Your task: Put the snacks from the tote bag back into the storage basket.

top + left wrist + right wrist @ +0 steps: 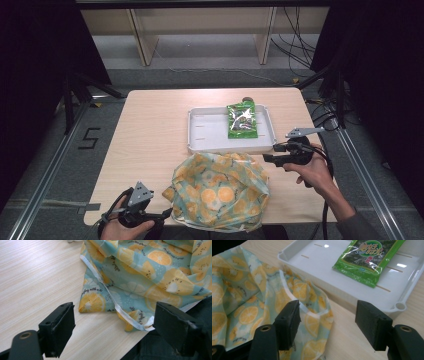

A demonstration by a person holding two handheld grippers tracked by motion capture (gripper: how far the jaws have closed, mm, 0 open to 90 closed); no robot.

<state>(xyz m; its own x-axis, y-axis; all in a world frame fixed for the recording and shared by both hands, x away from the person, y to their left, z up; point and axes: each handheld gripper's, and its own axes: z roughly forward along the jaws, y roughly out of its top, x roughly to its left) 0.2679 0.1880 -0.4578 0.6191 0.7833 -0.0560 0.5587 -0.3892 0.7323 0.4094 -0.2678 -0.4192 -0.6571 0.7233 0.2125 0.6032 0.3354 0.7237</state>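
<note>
Presently: fruit-print cloth bag point(220, 190) crumpled on counter point(150, 135) — left claw point(112, 330) and right claw point(328, 322) both gaping at opposite hems, presumably to spread it.

Gaping left gripper point(113, 332), orange-print cloth bag point(147, 272), wooden table point(37, 277)

Our two hand-held grippers, black with grey plates

We see the left gripper point(167, 214) and right gripper point(264, 158) near the fruit-print cloth point(220, 190), each with black block jaws, round screw holes, a grey three-cornered plate and a black cable.
</note>
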